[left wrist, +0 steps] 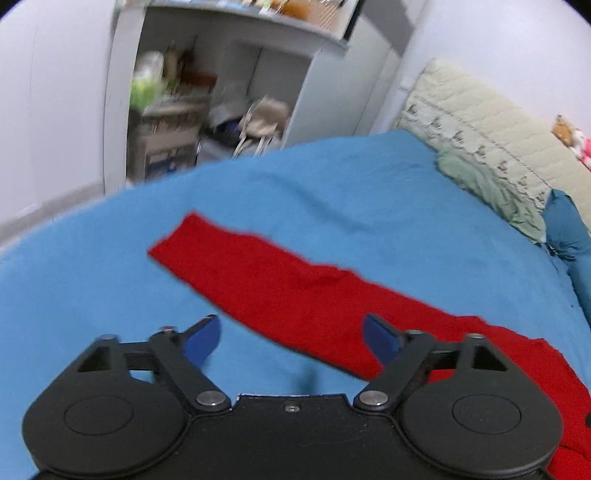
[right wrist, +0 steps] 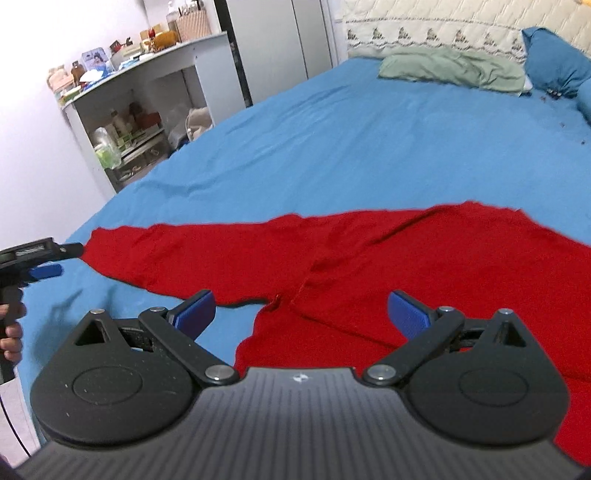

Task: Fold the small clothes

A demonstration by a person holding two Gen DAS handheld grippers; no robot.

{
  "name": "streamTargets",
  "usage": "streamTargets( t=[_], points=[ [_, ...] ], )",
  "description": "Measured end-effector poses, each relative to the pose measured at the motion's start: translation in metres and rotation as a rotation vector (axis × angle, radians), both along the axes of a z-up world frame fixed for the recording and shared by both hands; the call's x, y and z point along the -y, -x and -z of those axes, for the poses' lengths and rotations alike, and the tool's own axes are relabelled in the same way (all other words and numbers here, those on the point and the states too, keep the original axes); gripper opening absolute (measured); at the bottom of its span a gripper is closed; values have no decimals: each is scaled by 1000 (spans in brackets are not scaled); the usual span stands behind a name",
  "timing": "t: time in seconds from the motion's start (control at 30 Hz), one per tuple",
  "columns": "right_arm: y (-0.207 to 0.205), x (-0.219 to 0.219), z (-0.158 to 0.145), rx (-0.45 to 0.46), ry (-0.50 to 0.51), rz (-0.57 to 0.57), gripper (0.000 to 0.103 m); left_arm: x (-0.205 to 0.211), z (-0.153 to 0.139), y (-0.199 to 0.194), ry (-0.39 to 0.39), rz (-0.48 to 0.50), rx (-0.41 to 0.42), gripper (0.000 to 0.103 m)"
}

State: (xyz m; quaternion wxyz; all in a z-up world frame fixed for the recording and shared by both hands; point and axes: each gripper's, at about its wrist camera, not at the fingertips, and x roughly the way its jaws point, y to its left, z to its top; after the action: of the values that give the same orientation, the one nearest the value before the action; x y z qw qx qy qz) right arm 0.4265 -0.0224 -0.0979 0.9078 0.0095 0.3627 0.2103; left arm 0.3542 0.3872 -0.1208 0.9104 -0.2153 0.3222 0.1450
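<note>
Lying flat on the blue bedsheet [right wrist: 332,129], the red top [right wrist: 424,258] has one sleeve [right wrist: 192,251] stretched out to the left. The left gripper [left wrist: 291,338] hangs above that sleeve with its jaws spread wide and nothing in them; the right gripper [right wrist: 301,312], equally wide and empty, sits over the armpit seam. A good fold would likely start with the left gripper pinching the cuff [left wrist: 177,236] (only the top layer of cloth, not the sheet) and carrying it across the body, while the right one pins the shoulder. Further right lie a crumpled green cloth [right wrist: 454,66] and a blue pillow [right wrist: 554,59] by the quilted headboard [right wrist: 443,26]; cluttered white shelves [right wrist: 147,92] stand at the wall.
</note>
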Motion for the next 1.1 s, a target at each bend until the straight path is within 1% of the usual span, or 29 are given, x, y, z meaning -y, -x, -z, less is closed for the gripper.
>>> streamTargets(
  t=[0.03,0.07,0.17,0.27,0.3,0.33,0.37,0.4,0.43,0.47,0.53,0.63,0.7,0.77,0.87,0.93,0.97,1.03,1.1],
  points=[
    [-3,-1,8,-5,-5,-3,103,-3,10,-7,8,5,-18,68],
    [-6,-2,15,-10,-8,-3,103,-5,18,-14,9,5,-34,62],
    [-13,0,33,-15,-12,0,103,-9,36,-28,-7,-26,-53,55],
    [-19,2,46,-14,-22,3,103,-12,43,-38,-37,-49,-39,55],
    [-20,3,49,-14,-27,4,103,-12,43,-42,-54,-54,-38,54],
    [-22,5,51,-14,-33,6,103,-12,45,-44,-72,-58,-39,50],
    [-24,7,54,-13,-39,7,103,-12,46,-47,-88,-64,-43,41],
    [-25,8,57,-13,-42,8,103,-12,46,-50,-102,-73,-46,36],
    [-26,9,59,-12,-43,11,103,-13,47,-54,-112,-78,-50,23],
    [-27,11,61,-11,-42,13,103,-15,47,-56,-116,-84,-53,12],
    [-28,13,64,-10,-43,22,103,-16,47,-59,-119,-87,-54,6],
    [-30,18,64,-12,-49,32,103,-8,42,-60,-169,-80,-53,5],
    [-30,23,59,-10,-60,41,103,0,32,-60,-200,-69,-38,4],
    [-30,31,52,-4,-66,59,103,11,17,-59,-214,-46,-3,4],
    [-27,47,37,22,-77,92,103,43,-14,-61,-265,27,50,4],
    [-24,61,25,38,-79,112,103,76,-38,-63,-296,103,94,4],
    [-23,69,18,43,-79,119,103,92,-48,-63,-299,137,116,4],
    [-20,86,5,60,-59,140,103,131,-68,-66,-291,221,164,4],
    [-16,106,-8,84,-42,165,103,180,-82,-70,-282,316,205,4]
  ],
)
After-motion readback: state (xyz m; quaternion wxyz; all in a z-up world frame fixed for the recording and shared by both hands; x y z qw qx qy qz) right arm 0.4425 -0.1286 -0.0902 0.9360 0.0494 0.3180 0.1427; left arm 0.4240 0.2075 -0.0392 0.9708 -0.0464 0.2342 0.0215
